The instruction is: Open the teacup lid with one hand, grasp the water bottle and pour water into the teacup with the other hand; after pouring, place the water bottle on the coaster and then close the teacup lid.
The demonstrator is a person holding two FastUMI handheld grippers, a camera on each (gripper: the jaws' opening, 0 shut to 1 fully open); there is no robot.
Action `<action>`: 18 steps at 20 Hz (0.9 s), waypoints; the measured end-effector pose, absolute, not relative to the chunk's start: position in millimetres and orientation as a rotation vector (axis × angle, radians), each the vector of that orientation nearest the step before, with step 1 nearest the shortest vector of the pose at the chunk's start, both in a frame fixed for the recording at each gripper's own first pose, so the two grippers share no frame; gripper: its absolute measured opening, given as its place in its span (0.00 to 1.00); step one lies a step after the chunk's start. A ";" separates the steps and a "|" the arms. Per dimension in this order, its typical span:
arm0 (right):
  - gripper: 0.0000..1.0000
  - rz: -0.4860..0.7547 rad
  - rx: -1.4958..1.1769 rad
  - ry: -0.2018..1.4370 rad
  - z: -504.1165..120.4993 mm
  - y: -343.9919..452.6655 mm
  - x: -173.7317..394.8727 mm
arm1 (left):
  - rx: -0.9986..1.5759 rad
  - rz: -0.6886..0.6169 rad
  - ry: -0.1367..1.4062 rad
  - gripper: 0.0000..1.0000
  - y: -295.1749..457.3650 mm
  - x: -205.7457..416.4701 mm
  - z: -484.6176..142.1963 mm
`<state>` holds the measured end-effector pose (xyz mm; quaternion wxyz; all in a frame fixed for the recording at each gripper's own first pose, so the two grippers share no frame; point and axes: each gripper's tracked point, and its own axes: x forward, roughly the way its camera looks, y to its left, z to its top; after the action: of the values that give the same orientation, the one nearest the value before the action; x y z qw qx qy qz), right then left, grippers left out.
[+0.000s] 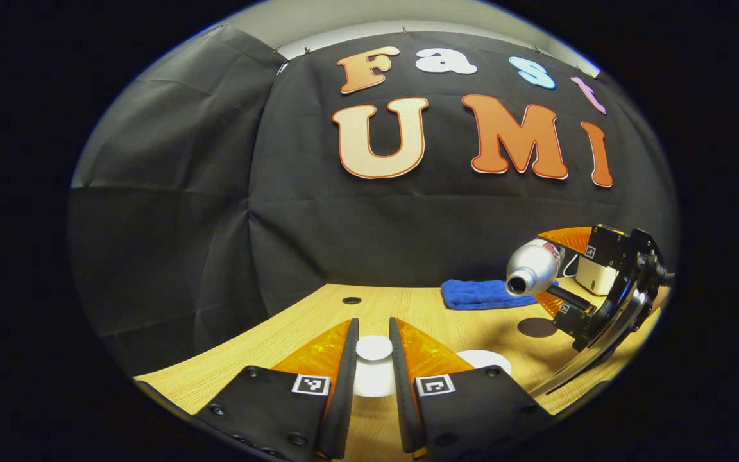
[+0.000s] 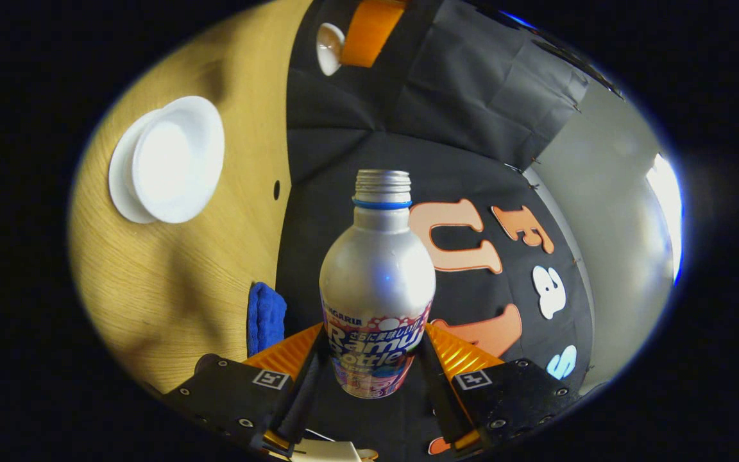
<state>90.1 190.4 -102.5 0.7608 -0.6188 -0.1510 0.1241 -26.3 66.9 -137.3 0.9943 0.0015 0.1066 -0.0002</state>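
- The left gripper (image 1: 374,385) is pinching the white teacup lid (image 1: 374,348) between its two fingers and holding it off the cup, apparently so the mouth stays clear for pouring; in the right gripper view the lid (image 2: 330,46) is showing at the far top, well apart from the cup.
- The right gripper (image 2: 374,369) is clamping the water bottle (image 2: 377,289) low on its labelled body, both fingers pressing its sides, which is leaving the neck free to tip.
- In the left gripper view the water bottle (image 1: 532,267) is lying nearly level in the air at the right, open mouth facing left, held by the right gripper (image 1: 559,273); I judge the pour is in hand, though no stream of water is visible.
- The teacup (image 2: 170,160), white and open on its saucer, is sitting on the wooden table (image 2: 170,282); in the left gripper view its rim (image 1: 484,360) is peeking out just right of the near fingers.
- The dark round coaster (image 1: 536,327) is waiting below the bottle, with a blue cloth (image 1: 482,294) farther back.
- The bottle is silvery metal, uncapped, with a threaded neck, a blue ring and a colourful label.
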 end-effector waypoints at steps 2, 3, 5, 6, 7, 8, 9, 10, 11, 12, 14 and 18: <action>0.79 0.245 -1.261 -0.295 -98.6 181.7 97.2 | 0.000 -0.012 0.202 0.35 59.4 -23.6 -133.2; 0.78 0.228 -1.217 -0.278 -95.9 175.9 100.9 | 0.000 -0.017 0.198 0.35 55.9 -22.3 -131.9; 0.78 0.191 -1.139 -0.262 -90.0 165.8 107.6 | 0.000 -0.025 0.191 0.31 49.3 -20.5 -129.3; 0.78 0.176 -1.108 -0.253 -89.2 161.6 112.1 | -0.001 -0.028 0.190 0.35 46.2 -20.5 -129.0; 0.78 0.167 -1.079 -0.236 -90.6 156.2 115.5 | -0.001 -0.033 0.189 0.35 43.3 -19.4 -129.0; 0.79 0.166 -1.042 -0.211 -93.4 151.0 118.7 | -0.001 -0.037 0.188 0.35 39.7 -17.8 -128.2; 0.79 0.172 -0.998 -0.179 -97.7 148.2 120.8 | -0.002 -0.043 0.187 0.35 36.7 -17.0 -126.7; 0.78 0.178 -0.942 -0.142 -103.1 144.4 123.5 | -0.003 -0.046 0.183 0.31 33.2 -15.8 -125.5; 0.79 0.183 -0.887 -0.108 -107.9 139.7 127.9 | -0.004 -0.051 0.181 0.31 30.4 -14.4 -124.3; 0.78 0.192 -0.825 -0.072 -112.0 138.2 130.5 | -0.005 -0.055 0.178 0.35 27.4 -13.2 -123.0; 0.79 0.216 -0.694 -0.001 -119.4 132.5 134.2 | -0.005 -0.064 0.177 0.34 20.7 -11.1 -122.0; 0.79 0.248 -0.475 0.124 -138.7 123.9 143.2 | -0.005 -0.082 0.176 0.35 9.1 -6.9 -119.2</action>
<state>143.2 123.9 -138.7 0.9624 -0.2347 0.0611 0.1226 -6.9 9.1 -119.2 0.9953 -0.0027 0.0879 -0.0409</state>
